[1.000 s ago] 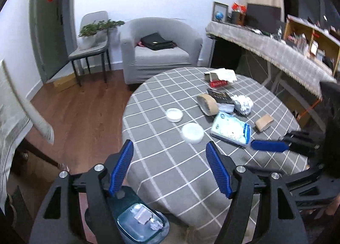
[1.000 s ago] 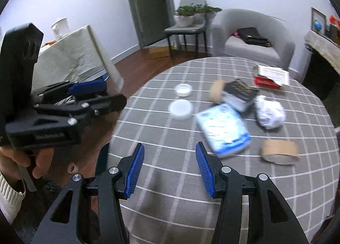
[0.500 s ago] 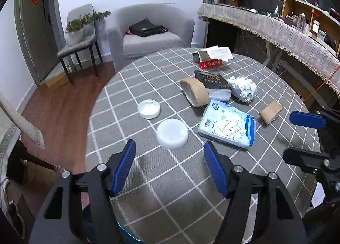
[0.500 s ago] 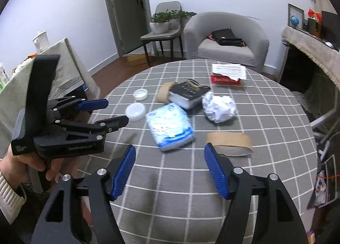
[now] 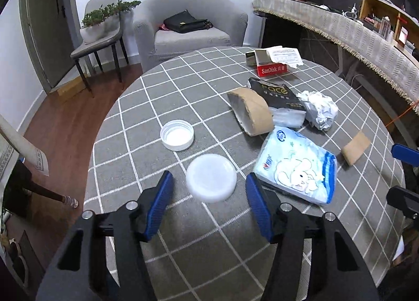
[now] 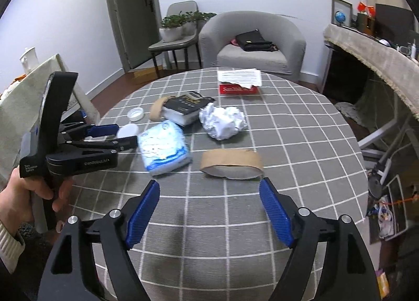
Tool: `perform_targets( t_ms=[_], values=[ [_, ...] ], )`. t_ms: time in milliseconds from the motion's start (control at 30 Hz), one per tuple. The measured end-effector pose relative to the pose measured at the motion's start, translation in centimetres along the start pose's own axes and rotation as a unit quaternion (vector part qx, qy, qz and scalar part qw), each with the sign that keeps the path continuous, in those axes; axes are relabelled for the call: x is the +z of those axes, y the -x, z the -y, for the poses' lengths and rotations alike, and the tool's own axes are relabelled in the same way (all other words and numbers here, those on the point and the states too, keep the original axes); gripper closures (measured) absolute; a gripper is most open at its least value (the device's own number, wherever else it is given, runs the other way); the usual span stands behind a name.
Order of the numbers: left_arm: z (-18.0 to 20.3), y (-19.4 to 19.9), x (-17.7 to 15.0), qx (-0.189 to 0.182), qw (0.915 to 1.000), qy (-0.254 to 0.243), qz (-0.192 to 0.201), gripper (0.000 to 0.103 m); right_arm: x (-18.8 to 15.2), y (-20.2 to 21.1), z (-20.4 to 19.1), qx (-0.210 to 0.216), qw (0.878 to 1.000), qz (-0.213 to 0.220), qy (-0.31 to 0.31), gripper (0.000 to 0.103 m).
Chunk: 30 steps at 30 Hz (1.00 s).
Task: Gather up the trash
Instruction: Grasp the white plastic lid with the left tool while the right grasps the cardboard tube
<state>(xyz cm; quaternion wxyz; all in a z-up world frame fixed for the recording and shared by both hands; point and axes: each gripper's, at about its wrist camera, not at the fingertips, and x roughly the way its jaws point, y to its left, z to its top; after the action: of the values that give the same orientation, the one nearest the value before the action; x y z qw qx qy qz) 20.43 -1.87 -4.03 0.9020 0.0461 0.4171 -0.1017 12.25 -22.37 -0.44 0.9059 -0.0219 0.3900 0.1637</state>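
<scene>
Trash lies on a round table with a grey checked cloth [image 5: 136,159]. My left gripper [image 5: 209,202] is open, just short of a flat white lid [image 5: 211,181]. An upturned white cap [image 5: 177,138] lies beyond. A blue-and-white tissue pack [image 5: 297,167], a cardboard tape core [image 5: 252,111], a black packet [image 5: 280,98] and crumpled paper [image 5: 320,109] lie to the right. My right gripper [image 6: 209,212] is open, just short of a flattened cardboard ring [image 6: 231,163]. The tissue pack [image 6: 163,147] and crumpled paper [image 6: 222,121] lie beyond it.
A red SanDisk box with a paper sheet [image 5: 275,62] sits at the table's far side. A grey armchair [image 5: 188,31] with a black bag and a chair with a plant [image 5: 102,28] stand behind. A long cloth-covered counter [image 5: 353,36] runs along the right.
Both grippers have moved forward over the table. The left now stands close to the flat white lid, the right close to the flattened cardboard ring. The right gripper's jaws have opened wider.
</scene>
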Motion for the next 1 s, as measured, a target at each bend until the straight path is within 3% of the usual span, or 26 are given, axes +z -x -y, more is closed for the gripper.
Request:
perform_targets(
  t_ms=[133, 767, 1000],
  values=[
    [0.1, 0.0, 0.1, 0.000, 1.0000, -0.001, 0.001, 0.061, 0.0, -0.5, 0.3, -0.015, 1.000, -0.007, 0.002, 0.021],
    [-1.2, 3.0, -0.4, -0.021, 0.9994, 0.020, 0.018, 0.061, 0.9, -4.2, 1.4, -0.031, 0.998, -0.034, -0.033, 0.020],
    [-2.1, 4.2, -1.1, -0.020, 0.9994, 0.020, 0.022, 0.061, 1.7, -5.8, 0.5, -0.064, 0.997, -0.042, -0.031, 0.020]
  ],
)
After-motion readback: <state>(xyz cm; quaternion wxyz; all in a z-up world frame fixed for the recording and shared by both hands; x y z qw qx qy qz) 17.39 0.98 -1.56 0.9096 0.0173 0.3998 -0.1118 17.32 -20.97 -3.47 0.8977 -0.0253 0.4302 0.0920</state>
